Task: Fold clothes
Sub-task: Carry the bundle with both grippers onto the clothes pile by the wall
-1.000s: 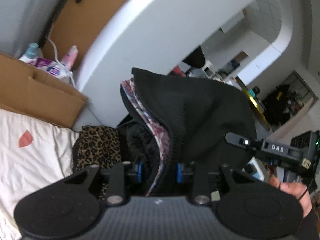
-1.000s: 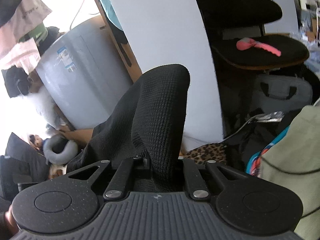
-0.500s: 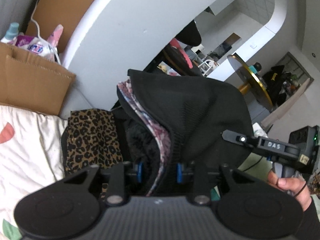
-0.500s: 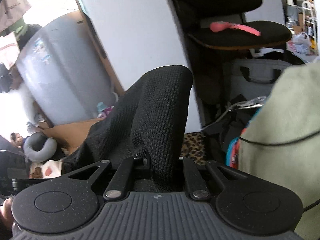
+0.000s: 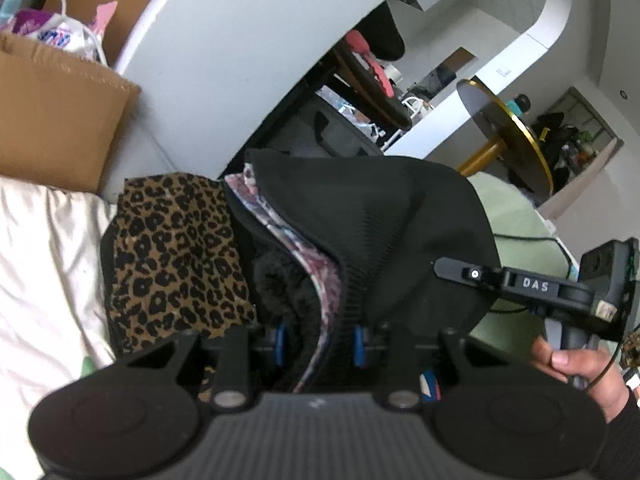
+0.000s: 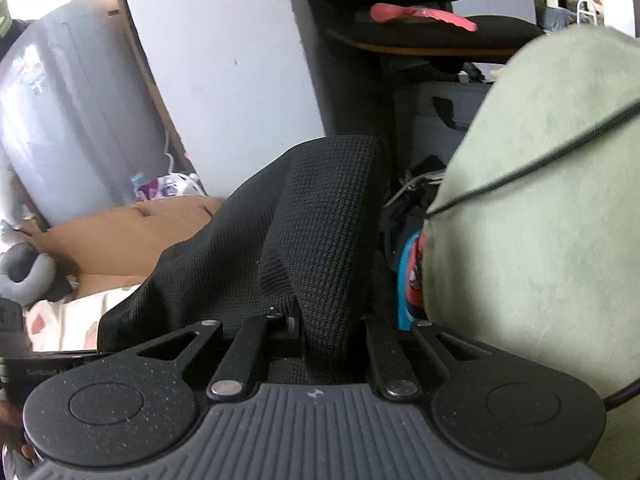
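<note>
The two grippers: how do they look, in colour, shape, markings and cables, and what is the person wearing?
The left gripper is matte black with two round discs, a ribbed grey centre, silver pivot pins and blue finger pads. The right gripper has the same speckled black body; from the left wrist view it carries white "DAS" lettering and a thin black cable. The right hand shows a black sleeve cuff.

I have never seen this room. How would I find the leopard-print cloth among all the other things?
Start at the big brown cardboard box in the upper left of the left wrist view, beside the white bedding. Just below and right of it lies the leopard-print cloth, next to the black knit garment held in the tongs. Its tan ground with black spots is the only animal pattern there.
</note>
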A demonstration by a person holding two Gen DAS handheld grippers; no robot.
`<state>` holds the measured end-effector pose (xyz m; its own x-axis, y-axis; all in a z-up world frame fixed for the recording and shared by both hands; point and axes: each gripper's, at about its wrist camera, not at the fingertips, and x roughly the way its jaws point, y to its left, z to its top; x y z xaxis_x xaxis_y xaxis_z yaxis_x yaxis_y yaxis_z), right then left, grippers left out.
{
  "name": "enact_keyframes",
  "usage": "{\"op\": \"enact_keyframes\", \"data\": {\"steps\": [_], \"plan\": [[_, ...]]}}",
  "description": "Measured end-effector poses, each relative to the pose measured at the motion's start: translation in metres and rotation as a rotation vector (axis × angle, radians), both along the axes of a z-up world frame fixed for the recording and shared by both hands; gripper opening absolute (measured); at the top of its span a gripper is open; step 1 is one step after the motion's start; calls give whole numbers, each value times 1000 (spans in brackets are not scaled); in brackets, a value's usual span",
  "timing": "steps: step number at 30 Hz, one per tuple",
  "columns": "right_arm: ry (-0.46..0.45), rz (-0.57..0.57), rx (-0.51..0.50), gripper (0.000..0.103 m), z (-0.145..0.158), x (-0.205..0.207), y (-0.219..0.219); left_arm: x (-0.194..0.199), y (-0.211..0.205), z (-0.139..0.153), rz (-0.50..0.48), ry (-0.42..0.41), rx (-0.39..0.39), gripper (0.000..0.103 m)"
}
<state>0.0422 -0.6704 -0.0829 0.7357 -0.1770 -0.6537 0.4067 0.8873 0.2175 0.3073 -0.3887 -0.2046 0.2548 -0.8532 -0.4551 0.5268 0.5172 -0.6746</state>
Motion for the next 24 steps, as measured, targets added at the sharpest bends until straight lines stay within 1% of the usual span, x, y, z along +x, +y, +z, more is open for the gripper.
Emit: {"op": "enact_keyframes", "data": {"steps": [2,13,21,24], "plan": [[2,2,-21,8,-6,2,0,2,-2,-9,-5,2,-9,32],[46,-3,-31,9,-54,31,2,29,3,-57,-9,36,-13,32],[37,3,-5,9,-75,61,-11,51,4,-74,19,50,-13,32],[41,0,7,9,-87,72,-19,62,-1,-84,13,50,6,32]]}}
